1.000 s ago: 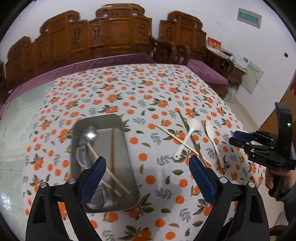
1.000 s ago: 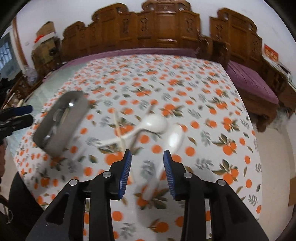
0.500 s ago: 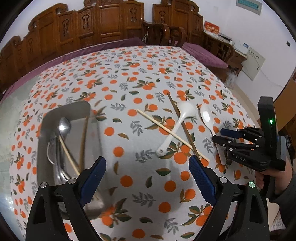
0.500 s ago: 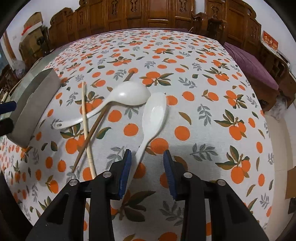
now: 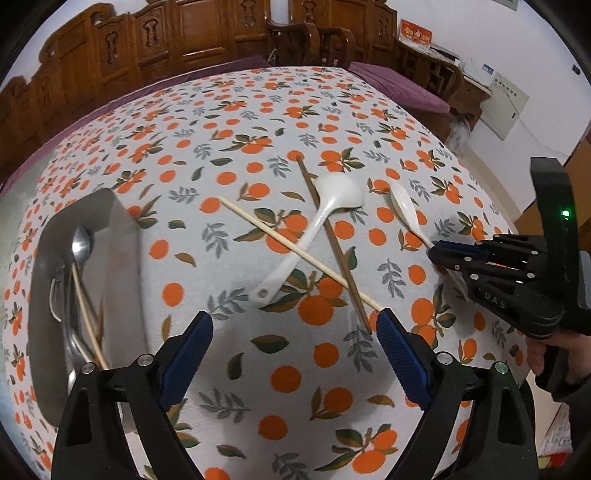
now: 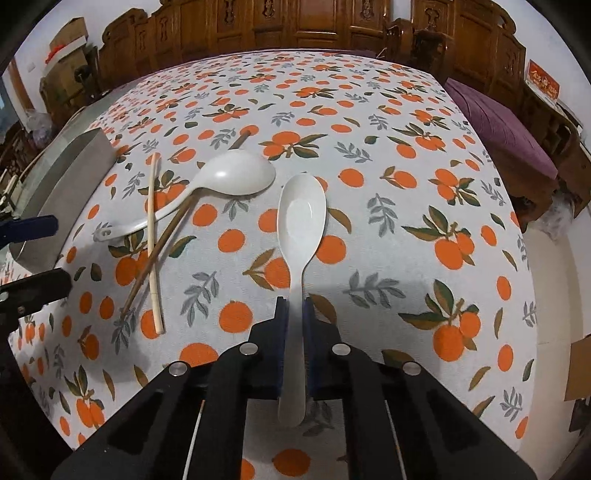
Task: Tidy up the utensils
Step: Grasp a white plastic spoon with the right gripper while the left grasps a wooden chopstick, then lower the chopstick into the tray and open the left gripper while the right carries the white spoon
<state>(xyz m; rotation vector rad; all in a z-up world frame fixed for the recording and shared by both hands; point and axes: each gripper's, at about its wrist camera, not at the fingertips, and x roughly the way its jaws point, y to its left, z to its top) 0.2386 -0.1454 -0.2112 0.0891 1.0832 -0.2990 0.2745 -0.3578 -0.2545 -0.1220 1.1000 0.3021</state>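
Note:
My right gripper [image 6: 294, 308] is shut on the handle of a flat white spoon [image 6: 301, 214], whose bowl still lies on the orange-print tablecloth; the same gripper [image 5: 437, 254] and spoon [image 5: 404, 206] show at the right of the left wrist view. A deeper white spoon [image 5: 332, 201] [image 6: 236, 173] lies to its left, crossed by a pale chopstick [image 5: 295, 253] [image 6: 152, 236] and a brown chopstick [image 5: 332, 240] [image 6: 166, 240]. My left gripper [image 5: 295, 334] hovers open just short of the chopsticks' near ends, nothing between its fingers. A metal tray [image 5: 122, 258] [image 6: 70, 181] at the left holds metal spoons and chopsticks.
Carved wooden chairs [image 5: 303, 33] and benches with purple cushions [image 6: 498, 122] ring the far and right sides of the table. The table's right edge drops to a pale floor [image 6: 554, 280]. A hand [image 5: 554, 362] grips the right tool.
The right gripper sank onto the flat white spoon's handle and closed on it. The left gripper moved right and down, from over the tray toward the crossed chopsticks.

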